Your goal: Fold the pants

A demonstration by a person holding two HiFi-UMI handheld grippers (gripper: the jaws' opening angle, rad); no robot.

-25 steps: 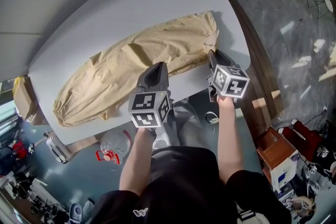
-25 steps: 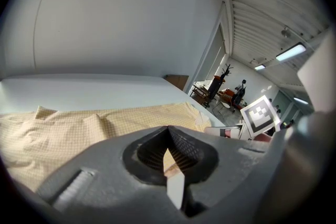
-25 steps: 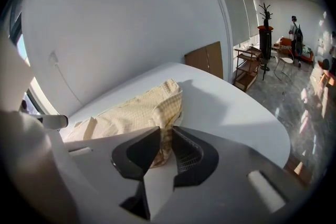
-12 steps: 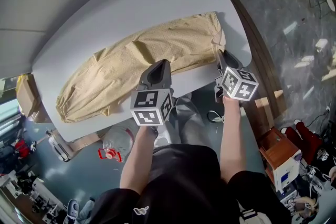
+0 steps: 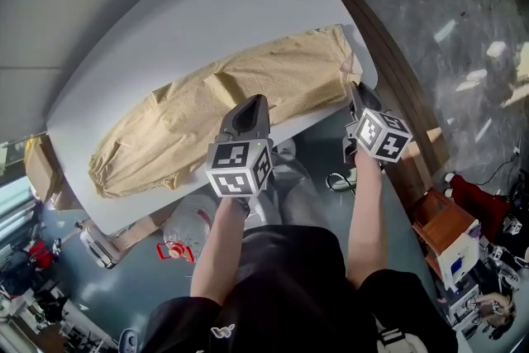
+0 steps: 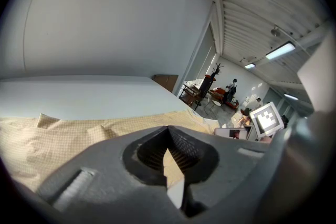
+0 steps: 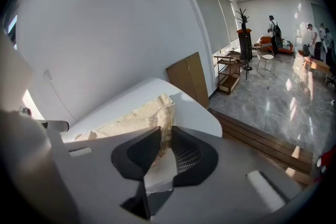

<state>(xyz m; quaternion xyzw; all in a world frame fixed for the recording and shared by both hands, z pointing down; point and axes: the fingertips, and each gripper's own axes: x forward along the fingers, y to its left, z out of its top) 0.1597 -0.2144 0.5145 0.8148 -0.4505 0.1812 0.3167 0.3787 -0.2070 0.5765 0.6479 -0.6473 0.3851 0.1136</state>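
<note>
Tan pants [image 5: 207, 107] lie lengthwise across the white table [image 5: 165, 21], doubled along their length, with the waist end at the right. My left gripper [image 5: 250, 105] sits at the near edge around the middle, shut on the cloth; in the left gripper view the jaws [image 6: 168, 131] meet with tan fabric [image 6: 63, 139] wedged between them. At the waist corner by the table's right edge my right gripper [image 5: 355, 88] is also shut. In the right gripper view a fold of the pants [image 7: 131, 118] is pinched at its tips [image 7: 160, 131] and hangs into the opening.
The table's near edge runs just under both grippers. A raised wooden step [image 5: 397, 95] borders the table on the right. On the floor below are a clear plastic jug [image 5: 182, 236], a cardboard box [image 5: 37, 165] and a small cabinet [image 5: 450, 244]. People stand far across the room [image 7: 273, 29].
Both grippers have drawn the pants toward the near right of the table. The waist end now lies closer to the table's right edge, and the right gripper moved farther than the left.
</note>
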